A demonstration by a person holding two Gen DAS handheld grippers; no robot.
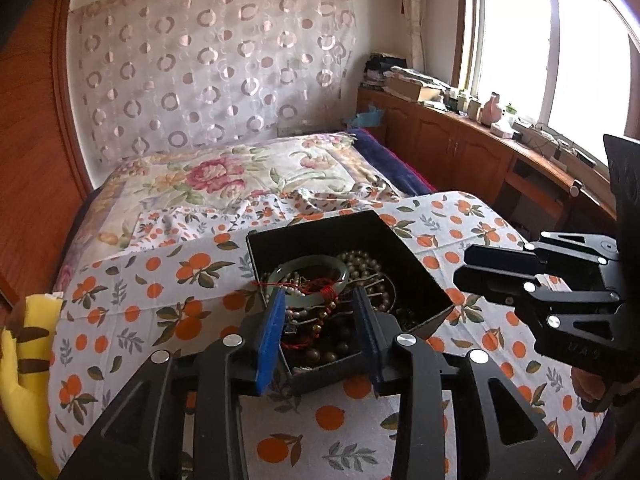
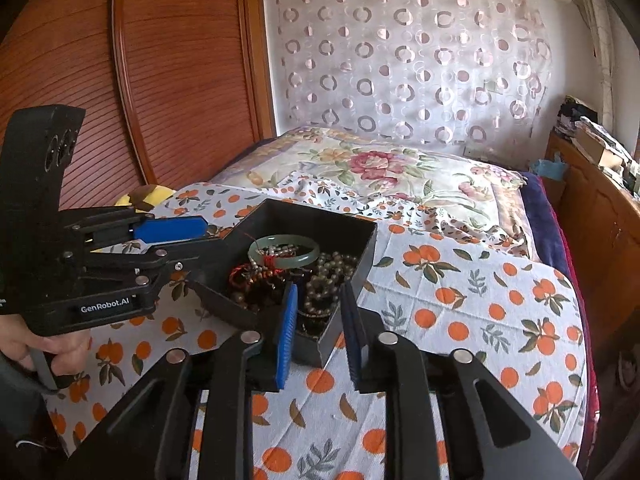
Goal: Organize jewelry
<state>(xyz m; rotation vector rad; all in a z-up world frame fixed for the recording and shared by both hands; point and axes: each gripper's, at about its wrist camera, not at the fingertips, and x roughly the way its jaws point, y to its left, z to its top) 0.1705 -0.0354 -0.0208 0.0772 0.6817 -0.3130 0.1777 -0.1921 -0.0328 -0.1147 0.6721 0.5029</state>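
While heaped loose in the black box [image 1: 316, 232] near the middle of the bed's orange-print cloth [image 1: 160, 280], likely to drag out in a clump: bead strands [image 1: 368, 264], red cord [image 1: 320, 286] and small dark beads, all tangled together. Atop the heap, toward the box's far left side, a pale green bangle [image 1: 308, 266]: rigid, smooth, probably stone or glass, so slippery and apt to chip if dropped. Best pinched across the band on its free far arc, clear of the red cord crossing its near edge. Strands: light, limp, no shape of their own; better lifted at a loop than by a single bead. Left gripper [image 1: 320, 336]: fingers spread wide, straddling the box's near corner, grasping nothing. Right gripper [image 2: 320, 332]: fingers parted too, either side of another corner of the box, seemingly not touching it, holding nothing. Box itself stiff-walled, light-looking, liable to slide on the soft bedding if snagged.
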